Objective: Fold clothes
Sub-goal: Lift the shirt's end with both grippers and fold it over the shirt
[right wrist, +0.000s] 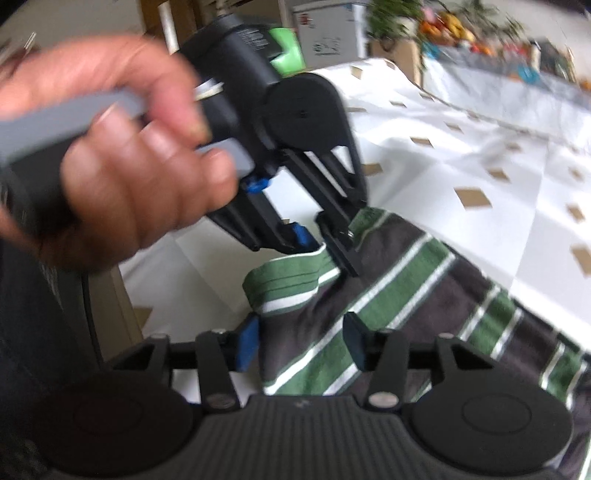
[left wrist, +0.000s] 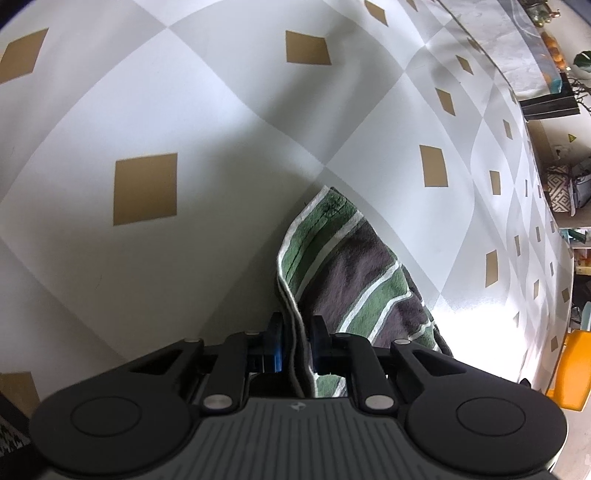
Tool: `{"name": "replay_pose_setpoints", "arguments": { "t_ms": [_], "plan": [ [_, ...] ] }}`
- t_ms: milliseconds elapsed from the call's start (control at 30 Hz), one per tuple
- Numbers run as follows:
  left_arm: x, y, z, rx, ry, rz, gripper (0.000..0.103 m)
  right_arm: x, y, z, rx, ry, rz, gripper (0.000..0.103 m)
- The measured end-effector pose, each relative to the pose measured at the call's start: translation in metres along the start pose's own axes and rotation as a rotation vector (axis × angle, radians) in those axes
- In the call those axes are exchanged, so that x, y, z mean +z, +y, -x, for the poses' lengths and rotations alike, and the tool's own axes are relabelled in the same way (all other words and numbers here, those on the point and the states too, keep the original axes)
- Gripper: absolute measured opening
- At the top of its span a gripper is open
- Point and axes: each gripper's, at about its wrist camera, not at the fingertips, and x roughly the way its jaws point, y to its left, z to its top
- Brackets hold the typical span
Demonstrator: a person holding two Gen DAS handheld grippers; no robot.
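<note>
A garment striped in green, dark grey and white lies on a table under a white and grey cloth with tan diamonds. My left gripper is shut on a folded edge of the garment, which stands up between its blue pads. In the right wrist view a person's hand holds that left gripper, tilted down onto the green hem. The garment stretches off to the right across the tablecloth. My right gripper is open, with the garment's near end lying between its spread fingers.
An orange object sits past the table's right edge, below cluttered shelves. Behind the table stand a white box, potted plants and a second table with a pale cloth. The table's near edge is at the left.
</note>
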Motion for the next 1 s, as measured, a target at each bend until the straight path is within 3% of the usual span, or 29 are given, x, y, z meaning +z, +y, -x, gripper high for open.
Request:
{"name": "replay_pose_setpoints", "arguments": {
  "t_ms": [300, 633, 733, 800, 867, 900, 1000],
  "plan": [
    [-0.004, 0.001, 0.005, -0.016, 0.032, 0.041, 0.012, -0.007, 0.037, -0.018, -0.094, 0.02, 0.228, 0.057],
    [-0.013, -0.004, 0.006, -0.033, 0.051, 0.07, 0.012, -0.015, 0.061, -0.035, -0.218, -0.005, 0.338, 0.064],
    [-0.014, -0.005, 0.006, -0.039, 0.056, 0.072, 0.012, -0.014, 0.053, -0.036, -0.223, -0.01, 0.289, 0.057],
    [-0.014, -0.006, 0.005, -0.04, 0.058, 0.07, 0.012, -0.011, 0.044, -0.035, -0.209, -0.007, 0.226, 0.037],
    [-0.011, -0.007, 0.005, -0.029, 0.042, 0.053, 0.014, -0.009, 0.036, -0.033, -0.194, -0.006, 0.177, 0.026],
    [-0.01, -0.008, 0.005, -0.023, 0.031, 0.042, 0.02, -0.008, 0.033, -0.032, -0.187, -0.006, 0.156, 0.019],
    [-0.005, -0.008, 0.005, -0.016, -0.002, 0.03, 0.05, -0.004, 0.023, -0.028, -0.164, -0.006, 0.093, 0.014]
  ]
}}
